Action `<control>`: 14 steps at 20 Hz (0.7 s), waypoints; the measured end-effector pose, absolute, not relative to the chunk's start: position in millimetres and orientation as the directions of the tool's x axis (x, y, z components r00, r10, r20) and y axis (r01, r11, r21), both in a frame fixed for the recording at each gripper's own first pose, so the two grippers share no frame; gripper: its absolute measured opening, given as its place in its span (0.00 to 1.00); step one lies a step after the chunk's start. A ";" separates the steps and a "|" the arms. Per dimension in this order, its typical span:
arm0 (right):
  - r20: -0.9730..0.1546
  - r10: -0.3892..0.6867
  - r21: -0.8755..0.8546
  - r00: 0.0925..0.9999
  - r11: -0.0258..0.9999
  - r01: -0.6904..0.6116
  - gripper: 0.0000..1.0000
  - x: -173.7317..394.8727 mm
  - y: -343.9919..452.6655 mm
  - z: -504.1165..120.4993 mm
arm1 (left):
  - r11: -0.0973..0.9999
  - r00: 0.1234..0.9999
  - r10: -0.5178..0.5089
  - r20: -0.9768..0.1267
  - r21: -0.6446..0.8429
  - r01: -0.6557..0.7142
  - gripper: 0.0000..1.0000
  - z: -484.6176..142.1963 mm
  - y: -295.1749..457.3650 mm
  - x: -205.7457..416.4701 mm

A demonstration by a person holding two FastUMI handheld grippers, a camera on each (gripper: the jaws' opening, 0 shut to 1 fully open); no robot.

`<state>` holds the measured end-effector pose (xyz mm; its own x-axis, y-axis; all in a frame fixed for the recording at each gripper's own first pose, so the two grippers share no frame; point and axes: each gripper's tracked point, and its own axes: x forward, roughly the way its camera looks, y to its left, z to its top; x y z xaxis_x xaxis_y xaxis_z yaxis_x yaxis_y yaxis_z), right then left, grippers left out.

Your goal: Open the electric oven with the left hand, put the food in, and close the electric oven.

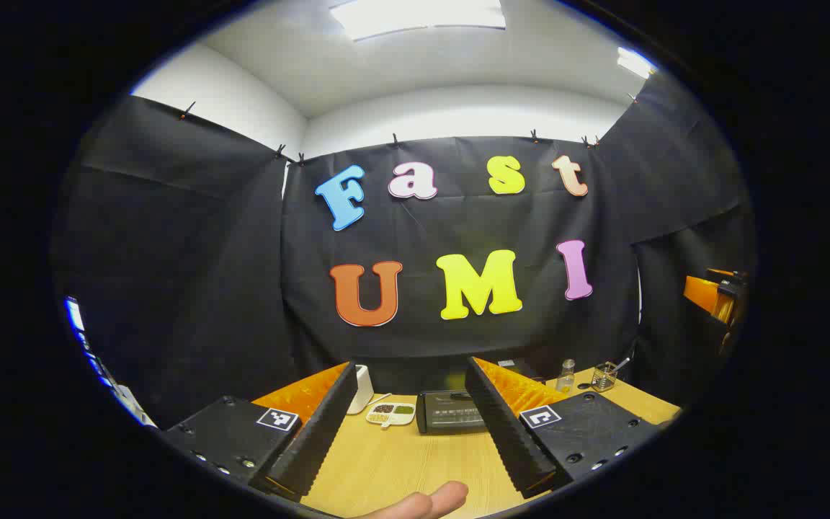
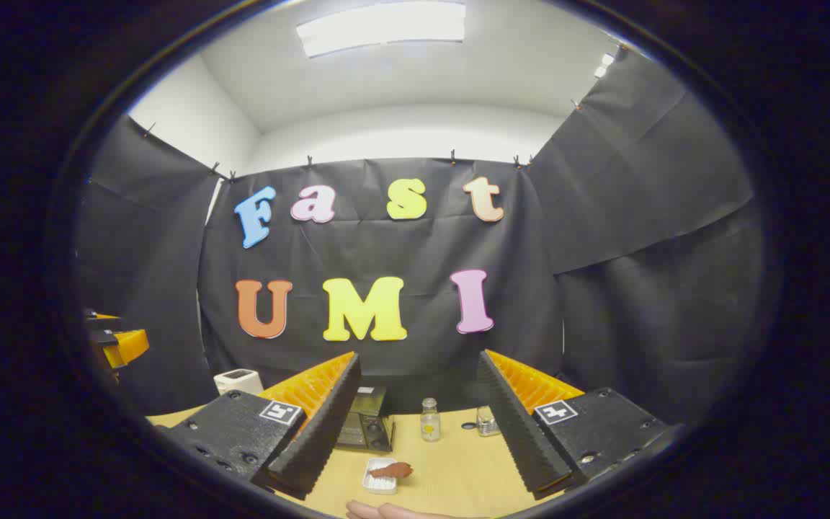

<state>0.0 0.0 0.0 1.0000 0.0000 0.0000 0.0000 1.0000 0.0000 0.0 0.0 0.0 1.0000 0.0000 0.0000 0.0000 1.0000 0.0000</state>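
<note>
The black electric oven (image 1: 451, 411) stands on the wooden table (image 1: 400, 461) at its far edge, door shut; in the right gripper view the oven (image 2: 366, 427) sits partly behind one finger. A brown piece of food (image 2: 393, 470) lies on a small white tray (image 2: 379, 481) in front of it. My left gripper (image 1: 411, 369) is open, held above the table and short of the oven, nothing between its fingers. My right gripper (image 2: 421, 360) is likewise open and holds nothing, with the food tray low between its fingers.
A white divided dish (image 1: 390, 413) and a white container (image 1: 362, 388) stand left of the oven. A small bottle (image 2: 429, 419) and a glass jar (image 2: 487, 422) stand to its right. A hand (image 1: 422, 501) shows at the bottom edge. Black cloth walls surround the table.
</note>
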 end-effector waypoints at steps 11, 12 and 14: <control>0.053 -0.019 -0.030 0.998 0.999 0.020 0.99 20.4 -11.2 -8.3 | 0.999 0.999 -0.036 0.028 -0.023 0.037 0.96 -5.3 -9.5 22.4; 0.058 -0.022 -0.034 0.998 0.999 0.024 1.00 23.6 -13.7 -12.4 | 0.999 0.999 -0.038 0.030 -0.030 0.039 0.96 -6.6 -13.2 31.1; 0.051 -0.014 -0.030 0.999 0.999 0.015 1.00 29.7 -14.2 -20.8 | 0.998 0.998 -0.045 0.038 -0.040 0.046 0.96 -9.6 -23.7 51.7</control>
<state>29.7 -14.2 -20.8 0.9986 -0.0135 0.0512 0.0151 0.9994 -0.0301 51.7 -23.7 -9.6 0.9983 -0.0448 0.0377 0.0463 0.9981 -0.0403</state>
